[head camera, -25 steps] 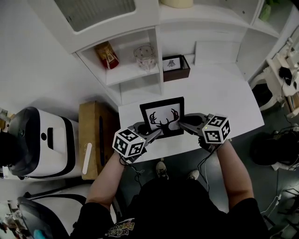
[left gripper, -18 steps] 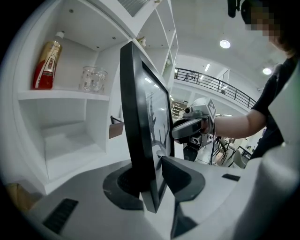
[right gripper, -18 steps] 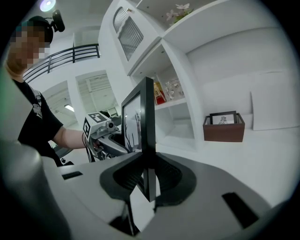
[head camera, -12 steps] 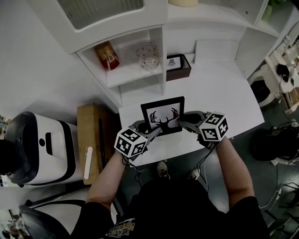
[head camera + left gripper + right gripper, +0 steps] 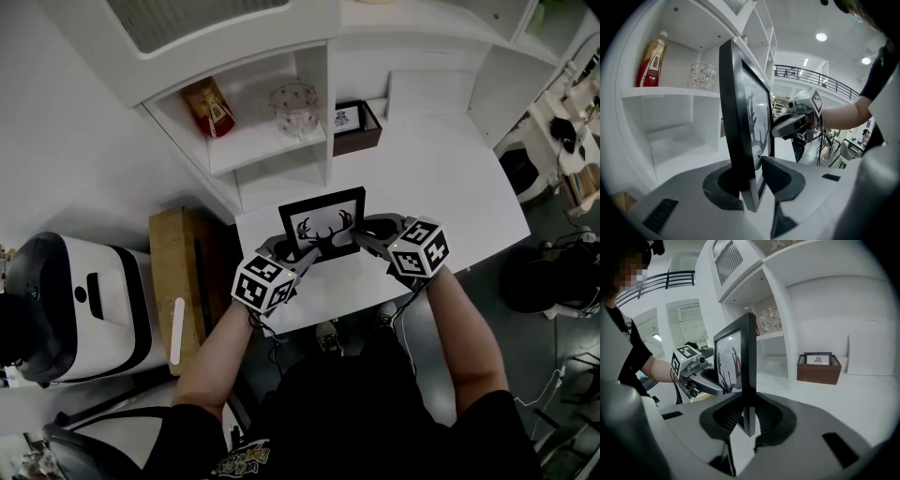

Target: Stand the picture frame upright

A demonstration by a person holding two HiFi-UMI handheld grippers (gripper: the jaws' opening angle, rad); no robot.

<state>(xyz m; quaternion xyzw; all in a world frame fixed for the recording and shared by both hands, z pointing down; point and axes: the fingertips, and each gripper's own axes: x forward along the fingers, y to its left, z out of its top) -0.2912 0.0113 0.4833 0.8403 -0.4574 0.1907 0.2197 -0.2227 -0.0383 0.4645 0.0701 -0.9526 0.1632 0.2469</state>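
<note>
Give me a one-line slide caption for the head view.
Two-handed hold: left gripper and right gripper each grip a side edge of the antler-print picture frame at the white desk.

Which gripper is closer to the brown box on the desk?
Right. The right gripper holds the picture frame by the edge nearest the brown box; the left gripper holds the opposite edge.

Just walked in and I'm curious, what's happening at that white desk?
A person holds a black picture frame with an antler print, the left tool clamped on one side edge and the right tool on the other. It stands nearly upright over the white desk. Whether its bottom edge rests on the desk is unclear.
</note>
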